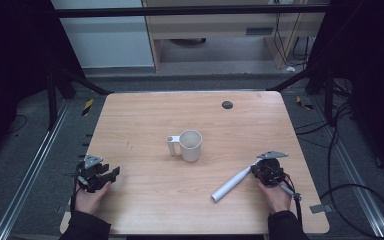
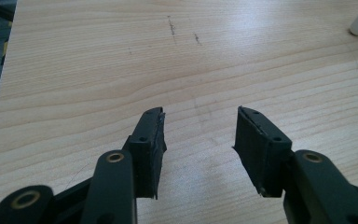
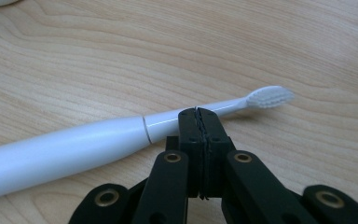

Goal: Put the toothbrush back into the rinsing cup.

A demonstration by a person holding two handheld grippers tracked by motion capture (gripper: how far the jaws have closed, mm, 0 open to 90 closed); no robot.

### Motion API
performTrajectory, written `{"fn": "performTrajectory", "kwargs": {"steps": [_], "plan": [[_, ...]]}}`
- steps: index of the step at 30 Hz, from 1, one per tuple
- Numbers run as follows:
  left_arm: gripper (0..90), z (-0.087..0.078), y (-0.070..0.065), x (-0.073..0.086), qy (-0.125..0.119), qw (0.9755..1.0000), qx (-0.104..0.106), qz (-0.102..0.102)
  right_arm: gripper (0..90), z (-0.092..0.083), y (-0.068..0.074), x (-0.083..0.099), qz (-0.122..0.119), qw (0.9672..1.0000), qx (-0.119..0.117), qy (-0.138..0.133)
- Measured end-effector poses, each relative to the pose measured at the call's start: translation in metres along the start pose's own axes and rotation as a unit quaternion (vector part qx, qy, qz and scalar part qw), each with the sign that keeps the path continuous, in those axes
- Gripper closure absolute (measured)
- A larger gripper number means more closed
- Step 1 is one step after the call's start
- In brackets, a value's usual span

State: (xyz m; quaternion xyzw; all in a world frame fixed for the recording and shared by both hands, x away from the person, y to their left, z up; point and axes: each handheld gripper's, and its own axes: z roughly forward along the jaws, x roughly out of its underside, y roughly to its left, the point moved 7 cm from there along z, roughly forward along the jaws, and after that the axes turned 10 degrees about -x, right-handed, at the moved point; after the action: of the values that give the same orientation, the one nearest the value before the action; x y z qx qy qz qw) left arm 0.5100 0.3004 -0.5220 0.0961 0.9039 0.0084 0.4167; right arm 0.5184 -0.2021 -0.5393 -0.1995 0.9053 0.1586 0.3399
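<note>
Currently the electric toothbrush [image 1: 231,184] lies flat on the wooden table [image 1: 145,120], at the near right, well apart from the white mug [image 1: 190,145] standing upright mid-table. Its thick handle end points toward the person; its bristle head [image 3: 269,97] lies by the right gripper [image 3: 199,112].

The right gripper's jaws are pressed together with nothing between them; their tips sit just in front of the thin neck, and contact cannot be confirmed. The left gripper [image 2: 199,116] rests at the near left with jaws spread over bare wood, holding nothing.

Handling judgement: the body appears rigid, smooth and glossy, so expect a slippery surface and a tendency to roll. Weight likely concentrates in the thick handle. Grip across the handle near the seam [image 3: 145,128], not the slender neck or bristles, which offer little purchase and may flex.
</note>
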Motion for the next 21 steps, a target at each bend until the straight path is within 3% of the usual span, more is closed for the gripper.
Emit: {"fn": "performTrajectory", "kwargs": {"steps": [21], "plan": [[51.5, 0.001, 0.000, 0.000, 0.001, 1.0000, 0.000, 0.002, 88.9, 0.017, 0.010, -0.014, -0.007, 0.9998, -0.019, -0.003]]}}
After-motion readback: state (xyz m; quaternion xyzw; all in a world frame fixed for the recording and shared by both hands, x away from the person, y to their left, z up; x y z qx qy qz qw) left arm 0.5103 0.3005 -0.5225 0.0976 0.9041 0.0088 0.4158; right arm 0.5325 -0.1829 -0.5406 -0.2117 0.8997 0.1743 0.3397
